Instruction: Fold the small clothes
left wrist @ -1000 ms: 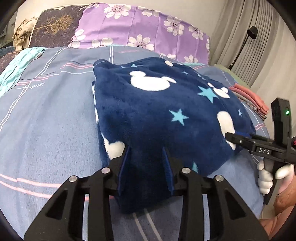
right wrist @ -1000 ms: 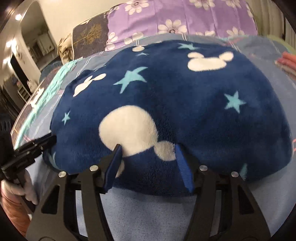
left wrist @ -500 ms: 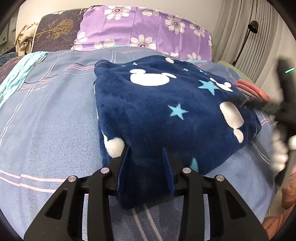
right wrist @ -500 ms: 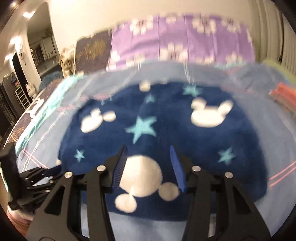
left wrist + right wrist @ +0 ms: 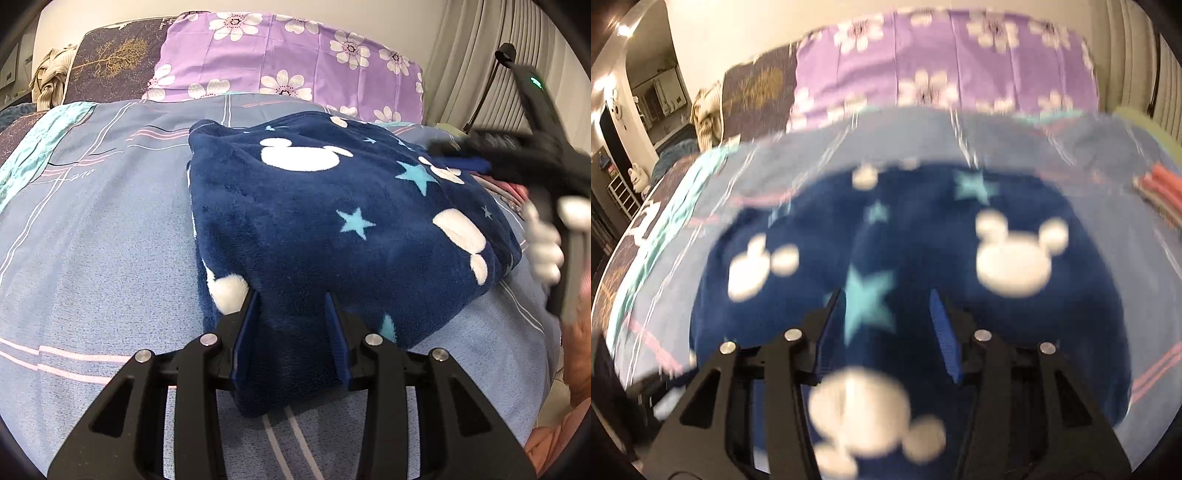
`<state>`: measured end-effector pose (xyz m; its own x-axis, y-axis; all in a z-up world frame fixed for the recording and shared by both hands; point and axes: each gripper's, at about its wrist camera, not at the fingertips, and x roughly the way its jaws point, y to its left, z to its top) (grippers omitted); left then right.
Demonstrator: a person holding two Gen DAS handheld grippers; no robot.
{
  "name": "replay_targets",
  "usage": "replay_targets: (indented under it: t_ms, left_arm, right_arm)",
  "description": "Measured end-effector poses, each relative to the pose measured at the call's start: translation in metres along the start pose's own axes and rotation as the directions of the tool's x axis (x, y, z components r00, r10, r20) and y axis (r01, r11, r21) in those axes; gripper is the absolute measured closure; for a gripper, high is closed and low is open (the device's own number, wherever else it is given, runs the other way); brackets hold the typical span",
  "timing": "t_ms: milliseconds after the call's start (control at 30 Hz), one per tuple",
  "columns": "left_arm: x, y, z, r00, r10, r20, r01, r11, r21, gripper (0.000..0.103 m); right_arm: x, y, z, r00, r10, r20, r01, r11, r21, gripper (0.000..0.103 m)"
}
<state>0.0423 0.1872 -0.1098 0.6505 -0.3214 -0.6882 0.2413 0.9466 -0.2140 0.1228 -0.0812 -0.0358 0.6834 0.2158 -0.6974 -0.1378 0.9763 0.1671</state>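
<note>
A folded navy fleece garment [image 5: 332, 221] with white mouse heads and teal stars lies on the blue bedspread [image 5: 92, 258]. My left gripper [image 5: 291, 306] is shut on the garment's near edge, with fabric bunched between its fingers. My right gripper [image 5: 886, 306] is open and empty, raised above the middle of the garment [image 5: 923, 258]; that view is blurred by motion. The right gripper also shows in the left wrist view [image 5: 461, 158], blurred, above the garment's far right side.
Purple flowered pillows [image 5: 288, 62] and a dark pillow [image 5: 110, 66] stand at the headboard. A pink folded stack [image 5: 1163, 188] lies to the right. Curtains [image 5: 480, 55] hang at the right; the bed edge is near on the right.
My right gripper has let go of the garment's edge, risen and moved forward over it. My left gripper keeps its hold and has hardly moved.
</note>
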Motion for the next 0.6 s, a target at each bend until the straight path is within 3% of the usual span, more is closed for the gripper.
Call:
replay_targets:
  t_ms: [33, 100, 200, 300, 367, 500, 600]
  left_arm:
    - [0.0, 0.0, 0.0, 1.0, -0.002, 0.001, 0.002, 1.0, -0.002, 0.065]
    - [-0.001, 0.002, 0.0, 1.0, -0.009, 0.005, 0.009, 1.0, -0.006, 0.065]
    - [-0.001, 0.004, -0.001, 1.0, -0.017, 0.006, 0.017, 1.0, -0.007, 0.064]
    - [-0.001, 0.008, 0.001, 0.999, -0.031, 0.005, 0.031, 0.999, -0.014, 0.064]
    - [0.0, 0.009, 0.002, 0.999, -0.035, 0.004, 0.035, 0.999, -0.013, 0.064]
    - [0.0, 0.009, 0.002, 1.0, -0.028, 0.004, 0.028, 1.0, -0.014, 0.063]
    - [0.0, 0.009, 0.002, 1.0, -0.029, 0.004, 0.029, 0.999, -0.015, 0.063]
  right_arm:
    - [0.015, 0.0, 0.002, 1.0, 0.001, -0.031, -0.001, 1.0, 0.005, 0.052]
    - [0.063, -0.006, -0.01, 0.985, -0.005, -0.175, 0.007, 1.0, 0.015, 0.049]
    - [0.065, 0.001, -0.02, 0.991, -0.055, -0.121, 0.048, 0.997, -0.056, 0.048]
    - [0.062, 0.0, -0.008, 0.984, -0.048, -0.171, 0.042, 0.998, -0.037, 0.049]
    - [0.056, -0.005, 0.008, 0.982, -0.028, -0.188, 0.032, 0.999, 0.018, 0.05]
    - [0.047, 0.012, 0.06, 0.997, -0.057, -0.058, 0.055, 0.997, -0.046, 0.048]
    - [0.087, 0.008, 0.082, 0.992, -0.058, -0.11, 0.055, 0.998, -0.025, 0.047]
